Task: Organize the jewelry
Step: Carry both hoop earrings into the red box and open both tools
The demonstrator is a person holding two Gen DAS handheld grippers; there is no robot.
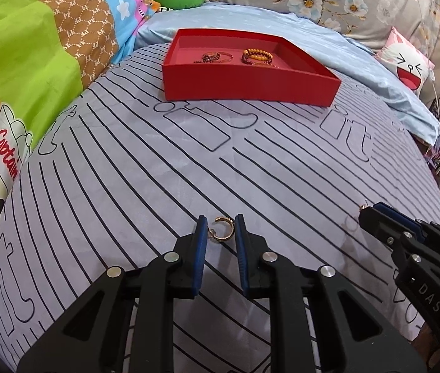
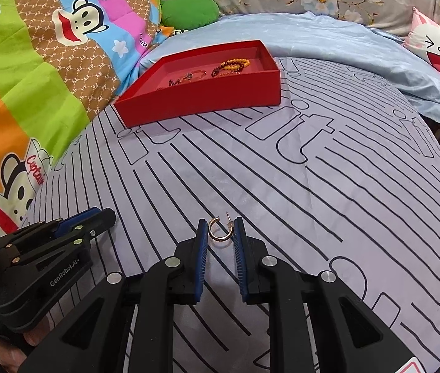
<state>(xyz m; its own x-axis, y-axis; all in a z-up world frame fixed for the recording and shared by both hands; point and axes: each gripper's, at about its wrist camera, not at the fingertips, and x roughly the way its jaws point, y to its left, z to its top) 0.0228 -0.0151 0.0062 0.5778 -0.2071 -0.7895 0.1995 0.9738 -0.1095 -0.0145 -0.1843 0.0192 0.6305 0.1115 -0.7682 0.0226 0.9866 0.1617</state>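
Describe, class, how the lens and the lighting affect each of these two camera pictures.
Left wrist view: fisheye bends the striped bedsheet into a dome and bows the red tray; dark vignette in the corners; light is soft, shadows faint. Right wrist view: same bulge and vignette; the gold hoop earring between the right gripper pads stays sharp, while edges smear slightly.

We see both views bright, evenly lit, colours saturated. Light soft, diffuse; source we cannot place. Shadows faint: soft dark patch under black two-finger left gripper [image 1: 221, 231] on lilac striped bedsheet [image 1: 145, 180], thin shade along front wall of red rectangular cardboard tray [image 1: 245, 87]. No glare. Centre sharp. Strong fisheye bending: stripes curve outward, black vignette in corners, edge detail smeared.
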